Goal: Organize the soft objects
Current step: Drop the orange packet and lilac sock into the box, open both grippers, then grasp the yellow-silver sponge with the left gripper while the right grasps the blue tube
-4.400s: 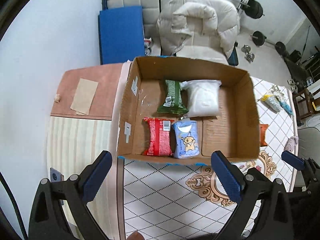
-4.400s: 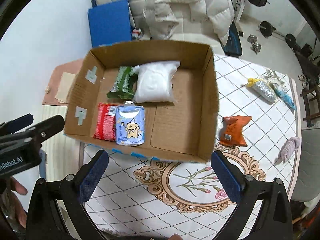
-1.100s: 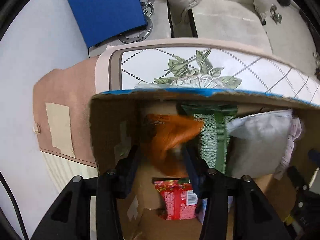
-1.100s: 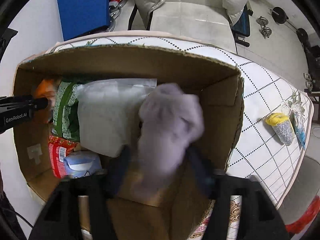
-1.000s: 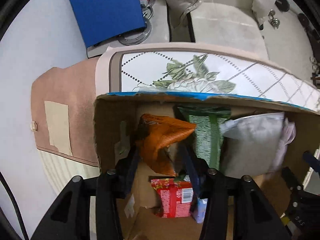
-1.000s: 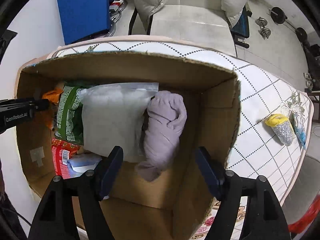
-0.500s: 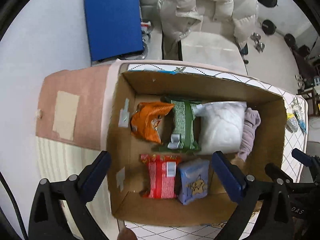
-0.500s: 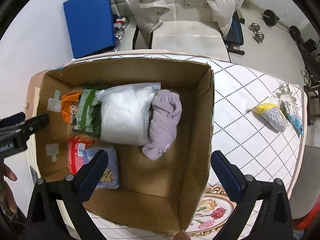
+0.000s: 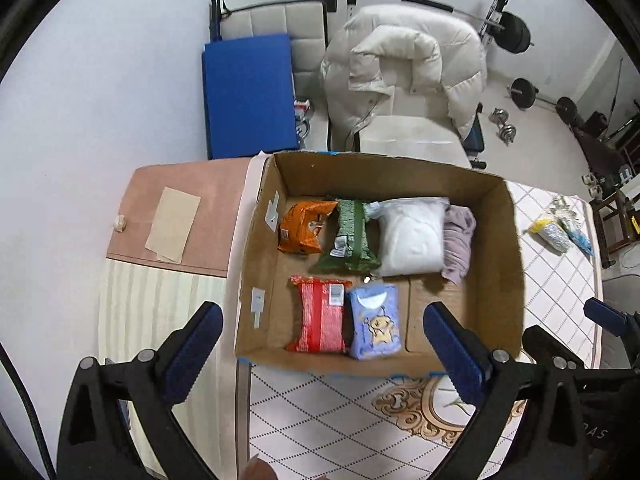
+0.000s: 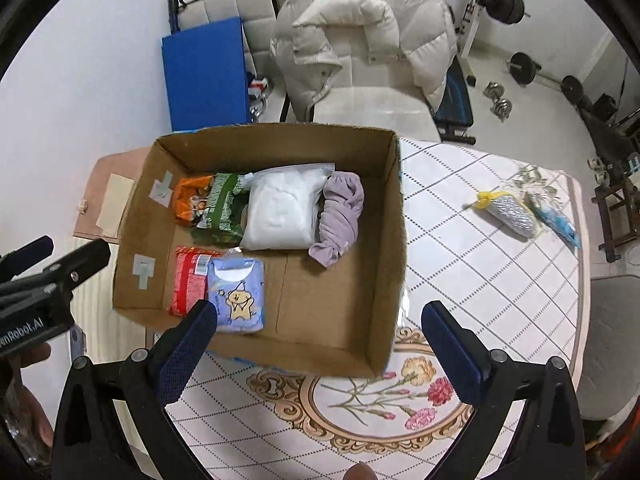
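Note:
A cardboard box (image 9: pixel 500 248) (image 10: pixel 384 248) stands on the table. Inside lie an orange packet (image 9: pixel 302 227) (image 10: pixel 191 199), a green packet (image 9: pixel 350 234) (image 10: pixel 222 210), a white pouch (image 9: pixel 412 236) (image 10: pixel 282 212), a lilac cloth (image 9: pixel 458 236) (image 10: pixel 340 212), a red packet (image 9: pixel 322 314) (image 10: pixel 188 280) and a blue cartoon pack (image 9: pixel 374 326) (image 10: pixel 240 294). My left gripper (image 9: pixel 322 334) is open and empty above the box's near edge. My right gripper (image 10: pixel 320 334) is open and empty, also above the near edge.
A silver pouch with a yellow tie (image 10: pixel 510 208) (image 9: pixel 554 232) and a blue pouch (image 10: pixel 558 218) lie on the tablecloth at the right. A pink side table (image 9: pixel 188 216) stands left. A chair with a white jacket (image 9: pixel 404 92) and a blue mat (image 9: pixel 248 96) are behind.
Both grippers let go of the orange packet and lilac cloth inside the box, then drew back and up; they now hover open near the box's front edge.

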Tool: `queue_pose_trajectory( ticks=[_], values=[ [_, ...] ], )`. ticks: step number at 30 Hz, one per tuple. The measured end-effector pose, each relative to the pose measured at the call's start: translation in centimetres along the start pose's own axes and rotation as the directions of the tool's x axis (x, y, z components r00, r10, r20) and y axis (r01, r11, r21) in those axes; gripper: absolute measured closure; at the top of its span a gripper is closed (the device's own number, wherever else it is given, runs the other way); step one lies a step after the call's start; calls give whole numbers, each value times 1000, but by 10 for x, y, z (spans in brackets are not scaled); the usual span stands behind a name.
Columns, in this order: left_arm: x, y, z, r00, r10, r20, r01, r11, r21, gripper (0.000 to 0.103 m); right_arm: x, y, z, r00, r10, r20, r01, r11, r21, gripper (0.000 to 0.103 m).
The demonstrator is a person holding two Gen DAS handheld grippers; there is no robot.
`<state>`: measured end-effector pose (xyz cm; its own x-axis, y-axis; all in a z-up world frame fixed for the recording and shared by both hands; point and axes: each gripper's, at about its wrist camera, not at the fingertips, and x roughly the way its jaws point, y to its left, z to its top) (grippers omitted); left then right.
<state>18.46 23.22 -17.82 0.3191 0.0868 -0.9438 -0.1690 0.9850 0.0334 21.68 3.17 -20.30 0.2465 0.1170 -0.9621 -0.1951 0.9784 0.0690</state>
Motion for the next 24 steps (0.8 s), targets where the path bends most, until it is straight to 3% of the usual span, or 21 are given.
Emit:
queue_pose_trajectory(
  ticks=[9,14,19,24],
  values=[
    [-60,-7,-31,995,-5,96,6,1000,-4,0,-60,4,-40,996,15,89,-14,1000,-10,0],
    [-79,-12,-43,993,-7,117,7,1000,-3,0,-74,3,-57,995,41,91,-40,999,-10,0],
    [-83,-22,-48,994,-14,104,15,1000,-10,0,-74,-4,-63,994,70,79,-70,998,3,0],
    [-69,-62,-35,997,-31,64,30,999,26,0,-70,-35,-62,993,110,53,-112,993,40,0]
  ],
)
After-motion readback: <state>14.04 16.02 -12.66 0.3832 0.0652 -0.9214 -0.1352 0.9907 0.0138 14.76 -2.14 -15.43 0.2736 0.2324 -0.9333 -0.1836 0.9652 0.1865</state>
